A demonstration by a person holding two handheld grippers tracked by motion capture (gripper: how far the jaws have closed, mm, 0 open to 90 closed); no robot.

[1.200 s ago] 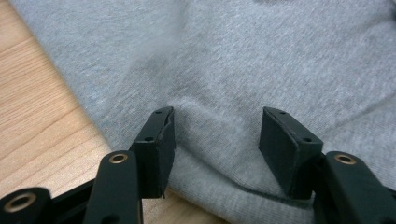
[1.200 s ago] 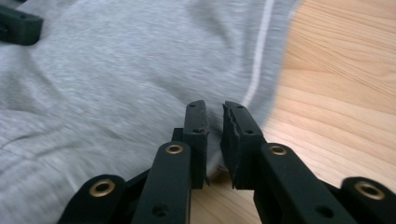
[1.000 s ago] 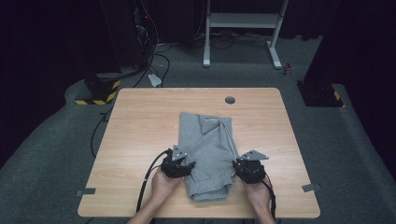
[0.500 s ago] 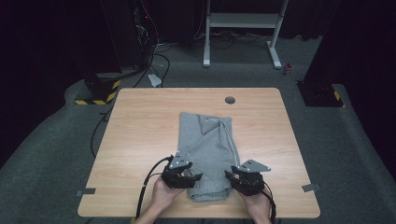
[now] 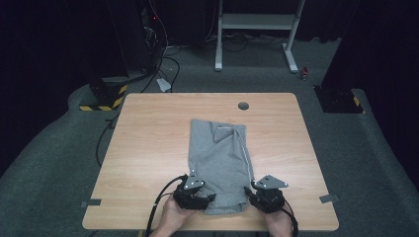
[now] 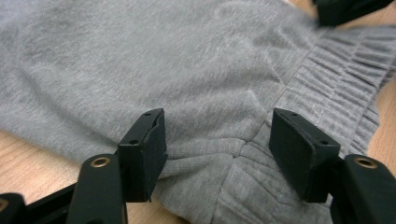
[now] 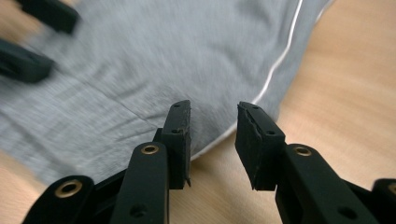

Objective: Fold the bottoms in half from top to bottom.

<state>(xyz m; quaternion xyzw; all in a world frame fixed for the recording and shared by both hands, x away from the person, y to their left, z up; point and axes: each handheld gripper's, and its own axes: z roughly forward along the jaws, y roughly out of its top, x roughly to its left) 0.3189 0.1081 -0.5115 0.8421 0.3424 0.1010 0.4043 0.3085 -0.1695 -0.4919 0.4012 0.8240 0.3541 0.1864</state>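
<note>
Grey sweatpants (image 5: 217, 165) lie folded on the wooden counter (image 5: 148, 148), waistband at the near edge. Since a second ago both hands have slid back toward the near edge, from the cloth's sides to its near corners; likely regripping for another fold. Left claw (image 6: 219, 154): jaws just opened, now spread over the ribbed corner, nothing pinched. Right claw (image 7: 212, 140): slightly apart, released, straddling the hem with the white stripe (image 7: 280, 60). Both claws low, pointing inward.

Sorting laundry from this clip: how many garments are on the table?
1. A folded grey garment lies on the middle of the wooden table, its near end between the left claw and the right claw. Nothing suggests another underneath, though folds could hide one.
</note>
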